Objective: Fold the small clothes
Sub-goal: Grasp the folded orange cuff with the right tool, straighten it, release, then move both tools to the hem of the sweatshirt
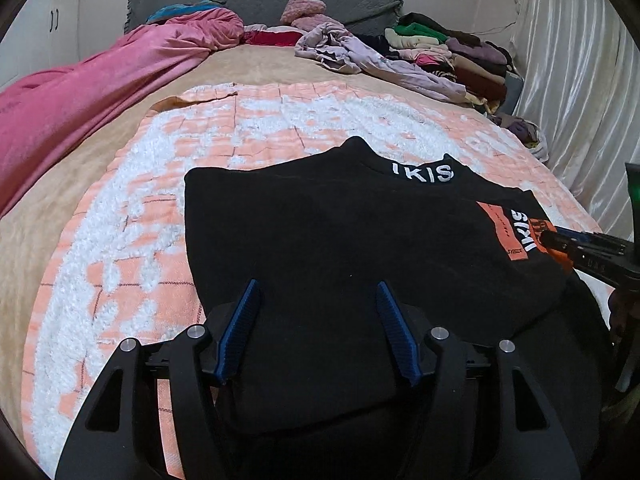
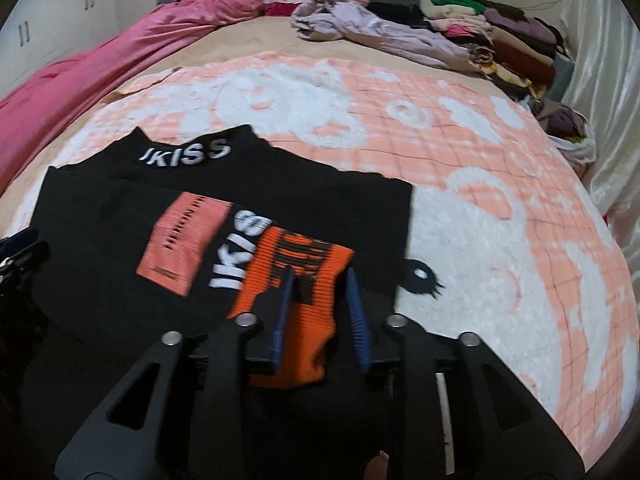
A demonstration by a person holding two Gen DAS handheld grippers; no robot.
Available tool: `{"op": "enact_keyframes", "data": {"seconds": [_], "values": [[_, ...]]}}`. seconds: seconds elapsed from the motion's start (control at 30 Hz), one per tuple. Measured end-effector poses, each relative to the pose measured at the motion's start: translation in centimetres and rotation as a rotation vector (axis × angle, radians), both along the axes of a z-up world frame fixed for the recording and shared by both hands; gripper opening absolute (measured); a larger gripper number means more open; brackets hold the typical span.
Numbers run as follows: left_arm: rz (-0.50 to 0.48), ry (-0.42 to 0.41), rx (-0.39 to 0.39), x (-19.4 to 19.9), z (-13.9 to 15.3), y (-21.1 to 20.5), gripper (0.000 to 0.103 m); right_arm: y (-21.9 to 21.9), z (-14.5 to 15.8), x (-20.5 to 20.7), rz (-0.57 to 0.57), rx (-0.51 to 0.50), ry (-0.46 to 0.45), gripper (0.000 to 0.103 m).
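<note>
Tan cloth covers the big bed (image 1: 248,64), which fills the room ahead of both tongs. On top of it lies a peach and white fluffy blanket (image 2: 460,152), spread flat under and around both tongs.

Far ahead and to the left of the tongs lies a long pink blanket (image 1: 80,104), bunched up along the bed's edge. Far ahead and to the right sits a pile of folded clothes (image 1: 452,56), with a loose pale purple top (image 1: 372,60) lying just beside it. A grey pillow (image 1: 264,0) leans at the far end of the bed.

Right in front of both tongs lies the black shirt (image 1: 320,232), flat on the fluffy blanket. White letters show on its collar at the far end. It has an orange patch (image 2: 180,240) on the chest, ahead and to the left of the right tongs. A sleeve is folded across the chest, and its orange striped cuff (image 2: 288,304) lies on top.

The left tongs (image 1: 318,292) are held wide apart over the near part of the black shirt. Nothing is pinched between them.

The right tongs (image 2: 320,280) are only a little way apart. The orange striped cuff sits between them, but the blue pads (image 2: 356,312) do not press on it. In the left tongs' view, the right tongs come in from the right side and reach over the cuff.
</note>
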State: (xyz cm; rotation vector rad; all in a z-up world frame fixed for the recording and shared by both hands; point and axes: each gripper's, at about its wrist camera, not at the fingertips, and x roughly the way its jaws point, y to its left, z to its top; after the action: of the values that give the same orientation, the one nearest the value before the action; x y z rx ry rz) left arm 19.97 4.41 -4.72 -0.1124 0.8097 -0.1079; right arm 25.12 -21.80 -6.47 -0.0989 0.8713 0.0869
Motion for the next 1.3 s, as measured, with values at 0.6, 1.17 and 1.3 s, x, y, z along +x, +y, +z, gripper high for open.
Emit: {"op": "enact_keyframes", "data": {"seconds": [0.6, 1.17, 1.3], "values": [[-0.040, -0.042, 0.032, -1.7, 1.2, -2.3, 0.060, 4.6, 1.3, -4.0, 0.164, 0.069, -0.030, 0.034], [-0.003, 0.001, -0.010, -1.5, 0.6, -0.7, 0.065, 3.6, -1.1, -3.2, 0.082, 0.151, 0.044, 0.053], [0.004, -0.009, -0.005, -1.7, 1.0, -0.6, 0.065, 3.6, -0.4, -3.8, 0.073, 0.175, 0.022, 0.057]]}}
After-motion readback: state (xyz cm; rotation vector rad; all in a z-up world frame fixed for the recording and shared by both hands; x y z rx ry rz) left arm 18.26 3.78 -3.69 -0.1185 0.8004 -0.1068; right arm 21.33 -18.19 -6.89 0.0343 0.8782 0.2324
